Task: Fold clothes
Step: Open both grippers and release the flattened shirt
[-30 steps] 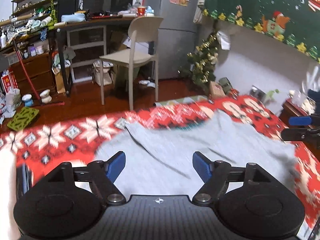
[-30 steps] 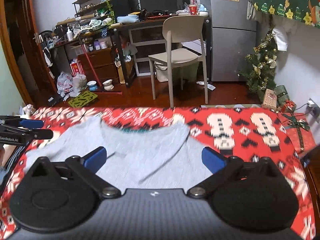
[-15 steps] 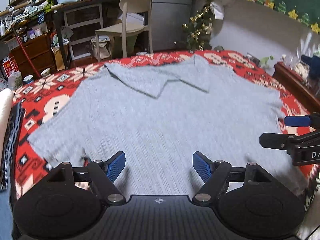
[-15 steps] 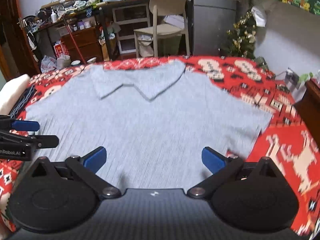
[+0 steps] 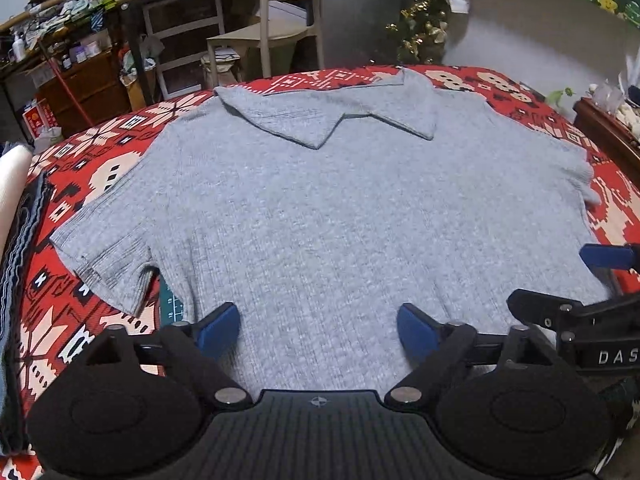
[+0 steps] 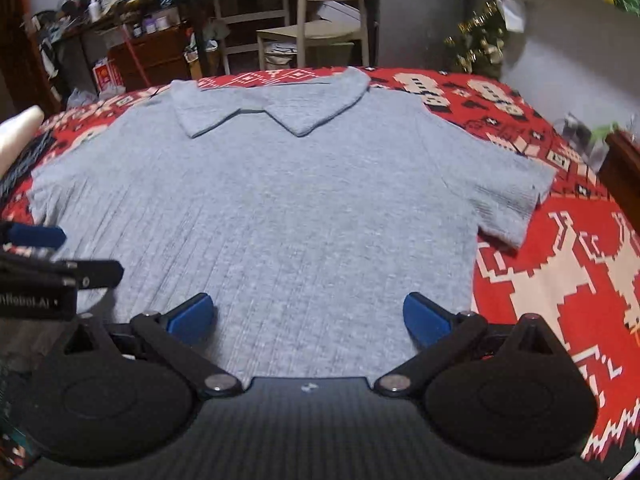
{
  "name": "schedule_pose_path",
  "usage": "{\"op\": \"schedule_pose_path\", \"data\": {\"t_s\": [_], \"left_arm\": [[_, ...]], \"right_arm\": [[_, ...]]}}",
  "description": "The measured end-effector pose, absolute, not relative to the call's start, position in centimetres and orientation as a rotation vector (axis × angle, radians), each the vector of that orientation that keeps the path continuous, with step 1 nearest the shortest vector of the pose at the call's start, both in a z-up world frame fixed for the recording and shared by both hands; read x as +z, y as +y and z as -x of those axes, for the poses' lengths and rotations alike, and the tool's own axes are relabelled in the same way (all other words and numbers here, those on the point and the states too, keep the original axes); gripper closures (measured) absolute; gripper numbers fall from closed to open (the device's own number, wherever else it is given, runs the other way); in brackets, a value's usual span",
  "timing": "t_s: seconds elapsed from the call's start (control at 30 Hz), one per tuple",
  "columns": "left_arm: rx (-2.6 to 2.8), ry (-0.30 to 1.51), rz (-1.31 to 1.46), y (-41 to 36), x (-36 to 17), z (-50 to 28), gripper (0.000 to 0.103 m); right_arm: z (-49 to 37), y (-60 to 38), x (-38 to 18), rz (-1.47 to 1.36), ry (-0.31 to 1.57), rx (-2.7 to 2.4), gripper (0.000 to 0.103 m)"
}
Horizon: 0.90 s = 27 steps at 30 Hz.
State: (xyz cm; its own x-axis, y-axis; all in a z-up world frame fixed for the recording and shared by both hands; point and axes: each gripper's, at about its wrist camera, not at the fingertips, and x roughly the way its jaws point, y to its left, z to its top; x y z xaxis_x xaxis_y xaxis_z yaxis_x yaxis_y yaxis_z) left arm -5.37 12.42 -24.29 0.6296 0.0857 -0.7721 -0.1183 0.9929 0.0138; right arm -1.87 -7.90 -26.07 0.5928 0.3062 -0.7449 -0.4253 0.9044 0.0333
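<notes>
Grey polo shirt (image 5: 320, 216) lay flat; its near hem was hidden behind the opening left gripper (image 5: 318, 330) and spread right gripper (image 6: 306, 318), neither pinching cloth.

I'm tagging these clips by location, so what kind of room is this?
Most likely a lived-in room at home, decorated for Christmas. A grey polo shirt lies on a red Christmas-patterned cloth. Behind it stand a small decorated tree, a plastic chair and a cluttered desk.
</notes>
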Motion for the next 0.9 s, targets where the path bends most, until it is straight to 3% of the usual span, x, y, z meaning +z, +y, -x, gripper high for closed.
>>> {"op": "schedule_pose_path", "data": {"t_s": [0.23, 0.9], "left_arm": [[0.121, 0.882, 0.050, 12.2, -24.7, 5.4, 0.000], [0.118, 0.922, 0.046, 12.1, -24.5, 5.0, 0.000]], "right_arm": [[1.2, -7.6, -25.6, 0.148, 0.873, 0.404, 0.001], [-0.6, -7.1, -25.2, 0.167, 0.967, 0.406, 0.001]]}}
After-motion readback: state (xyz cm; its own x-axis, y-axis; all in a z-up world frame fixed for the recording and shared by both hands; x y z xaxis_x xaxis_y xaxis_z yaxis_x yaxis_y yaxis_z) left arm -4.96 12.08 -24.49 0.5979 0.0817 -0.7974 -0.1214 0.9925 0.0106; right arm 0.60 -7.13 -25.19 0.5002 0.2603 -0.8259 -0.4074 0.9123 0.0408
